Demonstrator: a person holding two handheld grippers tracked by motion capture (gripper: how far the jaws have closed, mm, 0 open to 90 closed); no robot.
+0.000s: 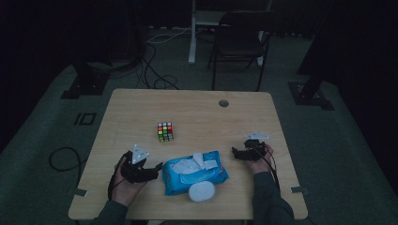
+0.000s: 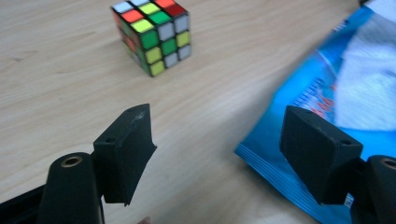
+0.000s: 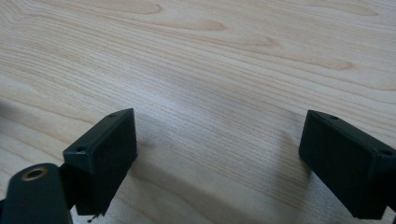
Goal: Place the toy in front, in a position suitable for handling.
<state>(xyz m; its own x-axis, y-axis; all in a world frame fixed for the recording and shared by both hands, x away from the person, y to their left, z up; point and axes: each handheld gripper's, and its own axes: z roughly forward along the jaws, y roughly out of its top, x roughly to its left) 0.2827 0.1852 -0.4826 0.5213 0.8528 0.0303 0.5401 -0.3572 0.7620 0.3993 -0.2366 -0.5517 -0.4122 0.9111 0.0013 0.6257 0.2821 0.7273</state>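
Blue plastic marks the wet-wipe pack (image 1: 195, 172), which lies flat on the pale wooden worktop (image 1: 197, 112) between the two hands. The left hand-held gripper (image 1: 157, 168) sits just beside the pack's left edge, jaws spread wide and holding nothing. In the left gripper view the pack (image 2: 322, 93) reaches in from the right, its near corner lying just inside the right-hand jaw, while bare wood fills the gap between the jaws of the left hand-held gripper (image 2: 219, 154). Whether that jaw touches the wrapper is hard to say, since the edge there is blurred.

A white wipe (image 1: 199, 161) stands partly pulled up from the opening on top of the pack, and a round white lid (image 1: 202, 191) lies at the pack's near edge, on the person's side, touching or overlapping it.

Beyond the left hand-held gripper, farther from the person and slightly to its right, stands a Rubik's cube (image 1: 165, 131), well apart from the pack; the left gripper view shows the cube (image 2: 152, 35) ahead of the left-hand jaw.

The right hand-held gripper (image 1: 236, 152) rests near the pack's right side with a strip of worktop between them. Its jaws are also spread wide and empty, and the right gripper view shows wood grain between the jaws of the right hand-held gripper (image 3: 217, 158).
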